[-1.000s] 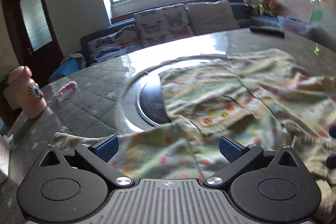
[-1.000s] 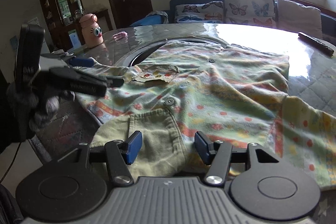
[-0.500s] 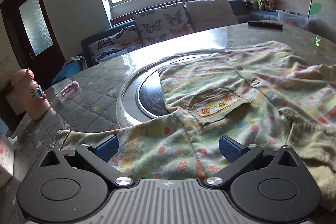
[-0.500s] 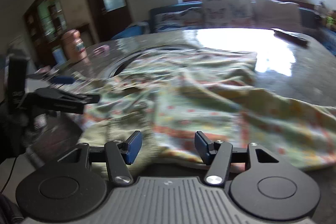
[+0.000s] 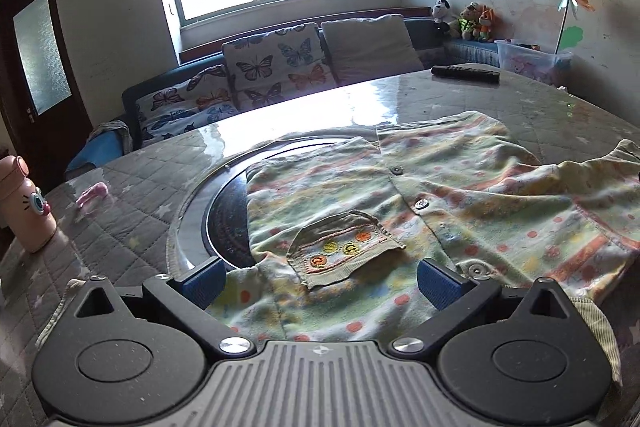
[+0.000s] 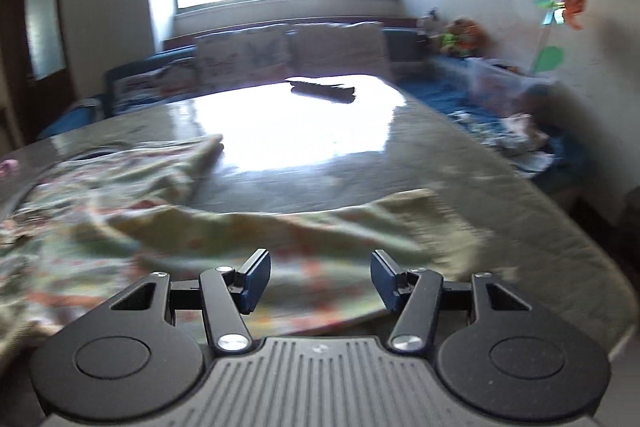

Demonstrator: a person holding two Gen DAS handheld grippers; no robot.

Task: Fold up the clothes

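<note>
The garment [image 5: 440, 195] — a small shirt with dots and stripes, buttons down the front and a pocket [image 5: 344, 251] — lies spread on the round table [image 5: 520, 95], partly over the dark round inset [image 5: 228, 215] in the middle. It is not yet folded, and the cloth has many wrinkles.

The left gripper [image 5: 320, 277] hangs low over the near edge of the shirt, just before the pocket, with its jaws wide apart and holding nothing. The right gripper [image 6: 320, 277] is also apart and empty, above the right sleeve [image 6: 360, 223]; this view is blurred, so I cannot tell whether it touches the cloth.

To do this step well, I think each gripper should take only 1 layer at a clear edge — a sleeve end or a hem corner — and lift both sides evenly, so the fold line stays straight and the buttons stay inside.

For room: the far half of the table is free except for a remote control [image 5: 466, 75], well apart from the shirt. The pink bottle [image 5: 26, 203] and a small pink object [image 5: 92, 193] stand at the left, also apart. The near table edge is close under the right gripper, so the sleeve could slide off there.
</note>
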